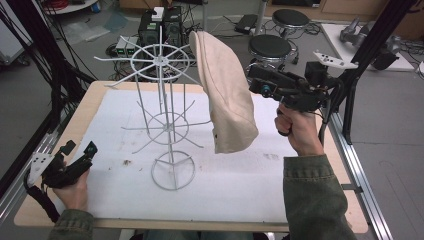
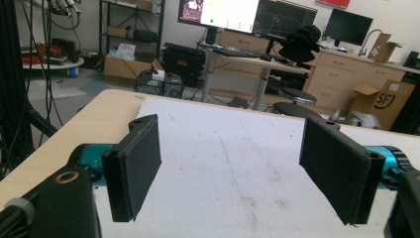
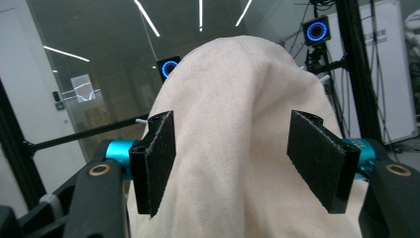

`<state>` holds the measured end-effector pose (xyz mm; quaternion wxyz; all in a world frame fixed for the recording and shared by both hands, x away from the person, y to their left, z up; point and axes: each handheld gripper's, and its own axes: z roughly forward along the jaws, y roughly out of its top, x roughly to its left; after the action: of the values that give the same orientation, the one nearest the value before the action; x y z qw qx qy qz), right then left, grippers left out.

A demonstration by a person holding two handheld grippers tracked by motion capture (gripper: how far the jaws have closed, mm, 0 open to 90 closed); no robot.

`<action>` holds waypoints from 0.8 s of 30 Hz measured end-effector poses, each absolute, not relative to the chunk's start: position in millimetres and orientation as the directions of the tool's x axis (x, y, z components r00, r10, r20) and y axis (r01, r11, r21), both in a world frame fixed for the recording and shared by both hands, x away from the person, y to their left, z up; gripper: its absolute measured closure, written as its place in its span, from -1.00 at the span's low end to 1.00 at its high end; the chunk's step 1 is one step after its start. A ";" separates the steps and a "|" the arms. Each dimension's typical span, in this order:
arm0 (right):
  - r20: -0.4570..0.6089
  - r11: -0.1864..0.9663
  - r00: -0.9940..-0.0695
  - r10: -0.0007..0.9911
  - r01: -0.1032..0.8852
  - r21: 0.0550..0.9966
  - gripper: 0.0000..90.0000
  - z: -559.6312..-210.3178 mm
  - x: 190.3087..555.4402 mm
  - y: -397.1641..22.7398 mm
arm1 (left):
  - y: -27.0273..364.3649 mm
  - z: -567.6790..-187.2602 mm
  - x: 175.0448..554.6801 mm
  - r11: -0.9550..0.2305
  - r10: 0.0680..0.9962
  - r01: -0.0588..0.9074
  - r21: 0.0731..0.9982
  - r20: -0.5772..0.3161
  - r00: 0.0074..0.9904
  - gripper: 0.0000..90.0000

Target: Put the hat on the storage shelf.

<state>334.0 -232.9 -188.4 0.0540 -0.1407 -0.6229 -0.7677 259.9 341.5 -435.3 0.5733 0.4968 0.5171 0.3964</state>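
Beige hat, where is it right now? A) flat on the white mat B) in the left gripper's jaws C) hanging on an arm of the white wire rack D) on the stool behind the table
C: the beige hat hangs from an upper arm of the white wire rack, clear of the white mat, and the left gripper holds nothing.
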 end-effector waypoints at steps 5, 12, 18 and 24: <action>0.278 -0.232 -0.952 0.125 0.245 0.941 -0.26 -192.3 330.8 -239.7 | 342.1 -435.1 259.2 0.195 0.969 0.056 0.979 -0.201 0.146 -0.47; 0.264 -0.224 -0.945 0.191 0.220 0.949 -0.28 -198.8 322.3 -248.3 | 342.2 -435.1 259.0 0.196 0.968 0.056 0.979 -0.202 0.146 -0.47; 0.268 -0.213 -0.937 0.223 0.221 0.952 -0.32 -210.7 314.8 -252.9 | 342.2 -435.2 258.9 0.197 0.968 0.057 0.979 -0.203 0.147 -0.47; 0.274 -0.196 -0.930 0.246 0.229 0.953 -0.38 -230.6 307.0 -256.4 | 341.7 -435.0 258.5 0.195 0.968 0.057 0.979 -0.202 0.147 -0.47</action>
<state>307.0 -256.4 -230.6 -0.0055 -0.1875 -0.6339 -0.7503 258.5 341.7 -435.0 0.5736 0.4944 0.5183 0.3974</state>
